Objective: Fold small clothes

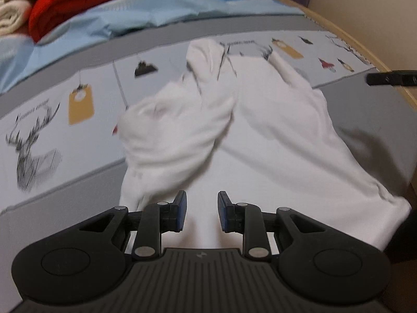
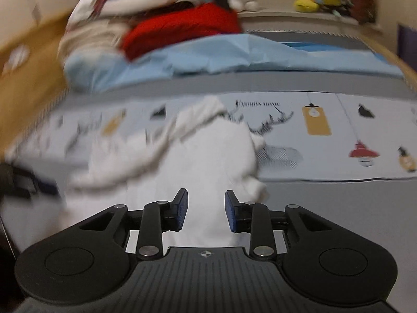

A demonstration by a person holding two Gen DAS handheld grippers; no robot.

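Garment fold barely begun, white garment [image 1: 273, 130] still rumpled on counter [image 1: 365, 114].
Left tool [image 1: 200, 210] and right tool [image 2: 206, 210] both released, empty, garment at 12 o'clock of each.

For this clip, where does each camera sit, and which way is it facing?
Left wrist: sits on the left gripper, facing forward over the white garment on the printed mat; its open fingers show.
Right wrist: sits on the right gripper, facing the same garment, blurred; its open fingers show.
Shared: garment, mat, light blue cloth, red cloth.
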